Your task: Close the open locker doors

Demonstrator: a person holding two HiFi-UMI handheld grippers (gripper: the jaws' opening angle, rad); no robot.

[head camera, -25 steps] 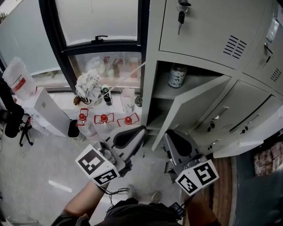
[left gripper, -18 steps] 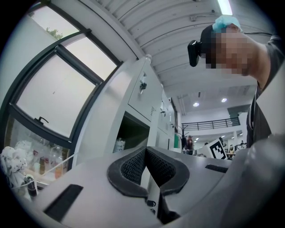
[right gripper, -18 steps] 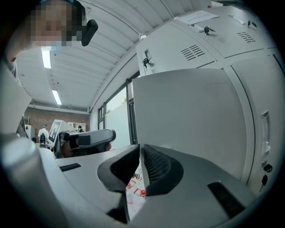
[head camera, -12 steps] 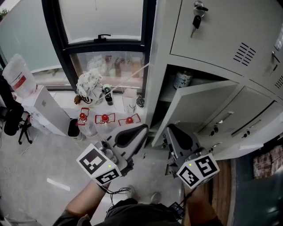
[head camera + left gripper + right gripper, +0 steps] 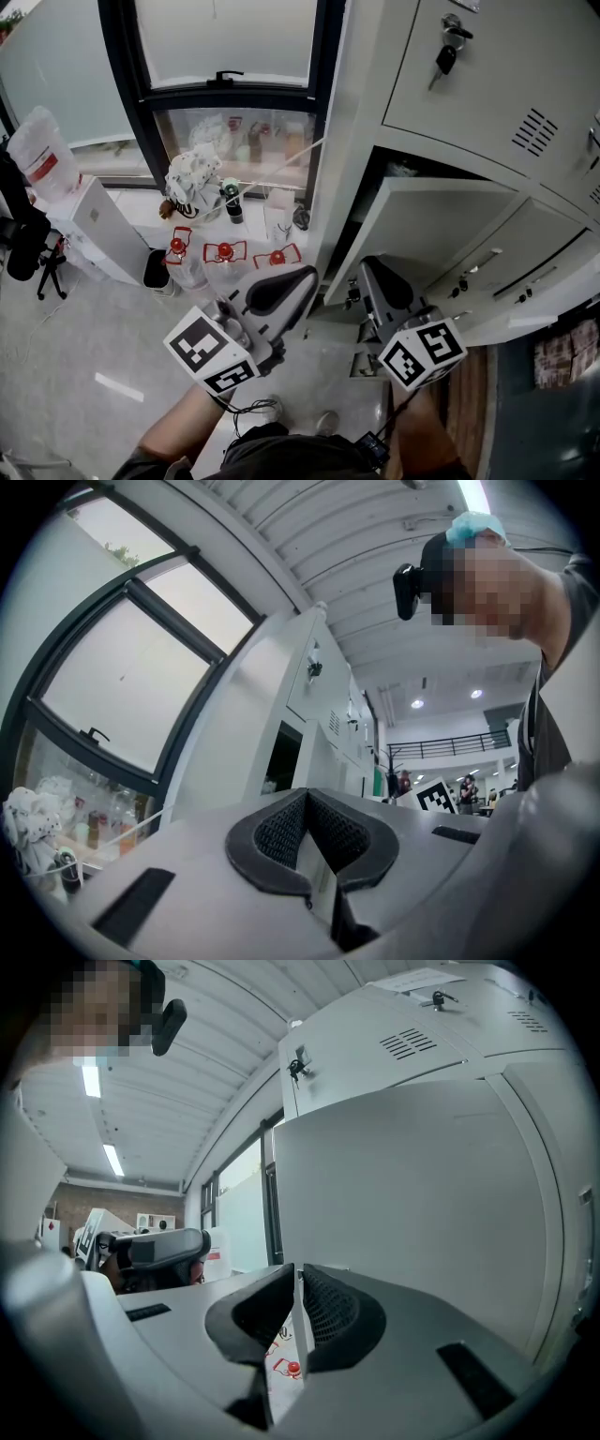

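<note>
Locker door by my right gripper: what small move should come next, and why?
Probably press the right gripper against the door and swing it toward the locker: the door stands ajar, dark compartment showing behind it, and the shut jaws sit by its lower edge.

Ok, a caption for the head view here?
From above: shut right gripper close against a half-open locker door, shut left gripper alongside.

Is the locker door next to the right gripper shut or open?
Open, partway. The door angles out from the locker cabinet, with the dark compartment visible behind its upper edge.
</note>
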